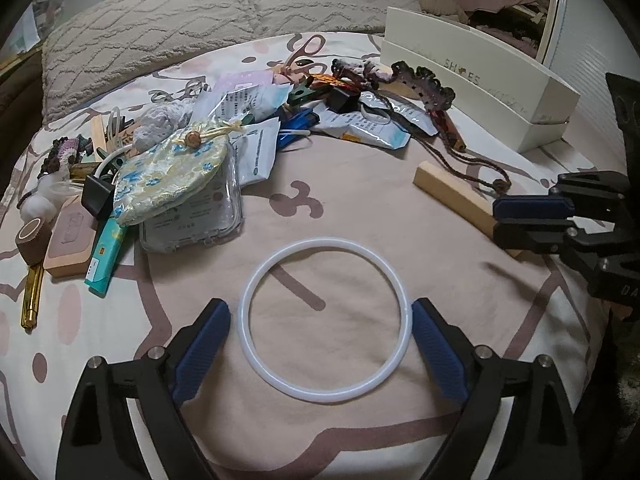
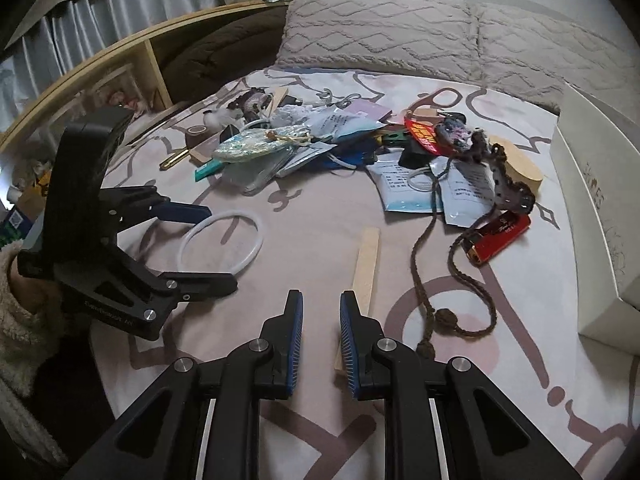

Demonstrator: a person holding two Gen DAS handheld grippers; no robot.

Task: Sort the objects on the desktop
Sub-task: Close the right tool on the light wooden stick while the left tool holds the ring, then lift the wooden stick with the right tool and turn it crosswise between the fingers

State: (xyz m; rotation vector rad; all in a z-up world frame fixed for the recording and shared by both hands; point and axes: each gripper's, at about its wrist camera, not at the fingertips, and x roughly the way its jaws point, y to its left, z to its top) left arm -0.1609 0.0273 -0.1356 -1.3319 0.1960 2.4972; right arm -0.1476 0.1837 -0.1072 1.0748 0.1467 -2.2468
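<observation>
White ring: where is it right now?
The white ring lies flat on the bedspread, between the open left gripper's fingers, nearer than the clutter pile.

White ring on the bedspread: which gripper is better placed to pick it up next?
Left. The left gripper is open with the white ring lying between its fingers, while the right gripper sits over by the wooden stick.

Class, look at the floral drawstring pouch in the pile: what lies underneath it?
The floral pouch rests on a clear plastic case, with a teal box poking out below. Whatever else lies under the pouch, and the pouch's contents, are hidden.
</observation>
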